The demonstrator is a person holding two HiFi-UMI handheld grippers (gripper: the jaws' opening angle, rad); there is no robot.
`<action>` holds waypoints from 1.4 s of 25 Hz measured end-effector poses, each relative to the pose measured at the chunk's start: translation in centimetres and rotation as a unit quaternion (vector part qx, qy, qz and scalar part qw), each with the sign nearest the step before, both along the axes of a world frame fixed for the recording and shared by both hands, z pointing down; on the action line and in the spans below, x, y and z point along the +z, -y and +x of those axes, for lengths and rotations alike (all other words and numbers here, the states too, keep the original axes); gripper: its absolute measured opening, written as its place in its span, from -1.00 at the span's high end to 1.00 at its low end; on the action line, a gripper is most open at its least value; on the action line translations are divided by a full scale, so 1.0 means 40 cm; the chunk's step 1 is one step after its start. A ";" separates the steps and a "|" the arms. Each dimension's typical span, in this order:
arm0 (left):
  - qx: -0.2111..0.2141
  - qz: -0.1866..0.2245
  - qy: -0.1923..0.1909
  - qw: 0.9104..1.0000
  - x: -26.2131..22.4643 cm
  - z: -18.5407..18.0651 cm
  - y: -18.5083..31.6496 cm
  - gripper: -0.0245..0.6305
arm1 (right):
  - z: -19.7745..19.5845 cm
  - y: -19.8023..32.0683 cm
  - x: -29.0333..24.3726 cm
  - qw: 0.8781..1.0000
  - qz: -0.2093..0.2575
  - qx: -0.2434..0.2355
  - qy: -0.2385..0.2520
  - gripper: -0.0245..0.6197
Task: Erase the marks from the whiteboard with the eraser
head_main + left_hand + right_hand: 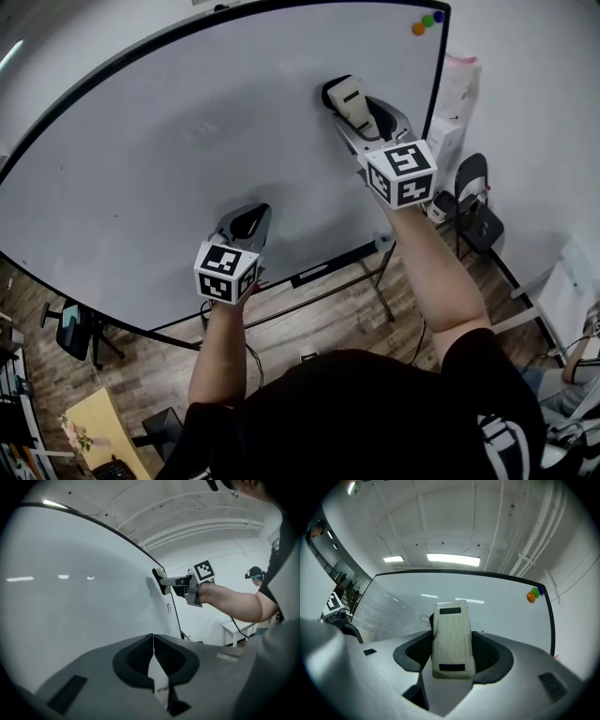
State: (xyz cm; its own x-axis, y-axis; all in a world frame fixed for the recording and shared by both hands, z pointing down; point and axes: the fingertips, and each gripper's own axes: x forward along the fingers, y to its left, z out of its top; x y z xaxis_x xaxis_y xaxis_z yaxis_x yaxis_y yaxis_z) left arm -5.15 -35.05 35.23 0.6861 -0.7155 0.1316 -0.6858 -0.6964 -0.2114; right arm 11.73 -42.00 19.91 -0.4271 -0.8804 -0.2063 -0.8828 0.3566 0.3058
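Note:
The whiteboard [187,141] fills most of the head view and looks almost wiped bare. My right gripper [352,103] is shut on a cream eraser [345,94] and holds its far end against the upper right part of the board. In the right gripper view the eraser [451,639] stands between the jaws of that gripper [451,654], with a thin dark squiggle [423,618] just left of its top. My left gripper [247,223] hangs low before the board's lower middle, jaws together on nothing. From the left gripper [153,641] I see the board [70,611] side-on and the eraser [158,580] touching it.
Three coloured magnets [427,21] sit in the board's top right corner. The board's stand legs [375,272] reach onto the wooden floor. A black chair [473,202] and white furniture [562,291] stand to the right, a desk [94,422] at lower left. A person [255,573] stands in the background.

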 end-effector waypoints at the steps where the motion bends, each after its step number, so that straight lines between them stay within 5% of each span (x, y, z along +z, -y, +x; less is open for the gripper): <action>1: 0.001 0.000 -0.001 1.000 0.002 0.001 0.003 0.88 | -0.003 0.005 -0.005 1.000 0.003 0.001 -0.001 0.15; 23: 0.004 -0.004 -0.005 1.000 0.013 -0.008 0.051 0.88 | -0.043 0.070 -0.014 0.999 0.039 0.012 -0.028 0.15; 35: 0.011 -0.012 -0.003 1.000 0.027 0.019 0.055 0.88 | 0.036 0.091 -0.018 0.999 0.025 0.029 -0.006 0.15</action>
State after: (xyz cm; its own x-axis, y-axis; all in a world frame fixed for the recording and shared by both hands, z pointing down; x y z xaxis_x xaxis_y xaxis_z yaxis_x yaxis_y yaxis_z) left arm -4.39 -37.24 36.31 0.7029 -0.6964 0.1445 -0.6713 -0.7167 -0.1891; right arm 13.19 -45.64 19.20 -0.3786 -0.8924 -0.2455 -0.8978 0.2898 0.3315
